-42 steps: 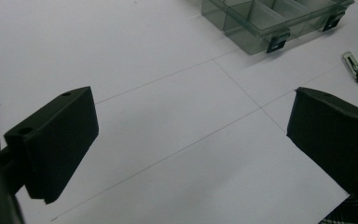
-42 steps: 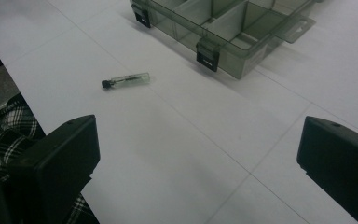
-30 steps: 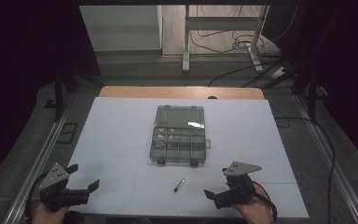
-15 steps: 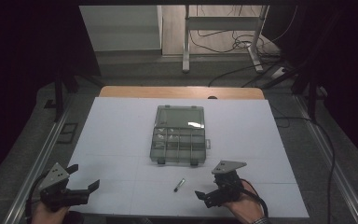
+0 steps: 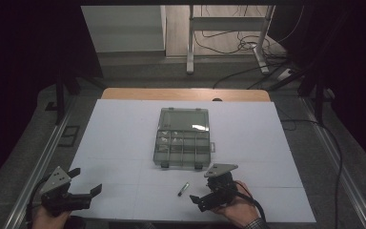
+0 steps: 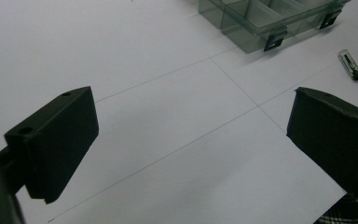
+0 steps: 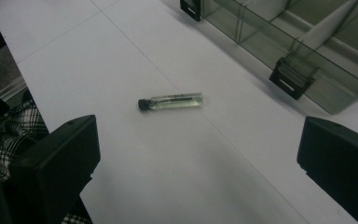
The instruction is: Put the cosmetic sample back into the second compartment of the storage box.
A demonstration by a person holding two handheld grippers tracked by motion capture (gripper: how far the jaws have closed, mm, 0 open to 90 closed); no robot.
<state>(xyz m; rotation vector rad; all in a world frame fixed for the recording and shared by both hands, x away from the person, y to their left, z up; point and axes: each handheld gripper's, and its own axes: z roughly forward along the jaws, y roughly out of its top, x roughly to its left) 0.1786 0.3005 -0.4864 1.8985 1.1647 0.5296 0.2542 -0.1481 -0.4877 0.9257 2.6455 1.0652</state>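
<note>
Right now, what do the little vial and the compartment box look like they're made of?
The vial: clear glass or plastic, glossy, with a black cap; its contents show through. The box: smoky see-through plastic, probably hard, since dividers show through the walls; its latches look like black plastic.

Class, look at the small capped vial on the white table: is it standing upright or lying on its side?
Lying on its side: the vial rests flat along the white table, black cap sideways.

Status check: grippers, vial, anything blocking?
Right gripper open, aimed at vial. Left gripper open, idle at table's near left. Vial flat on white sheet, just short of open organizer box. Path clear.
</note>
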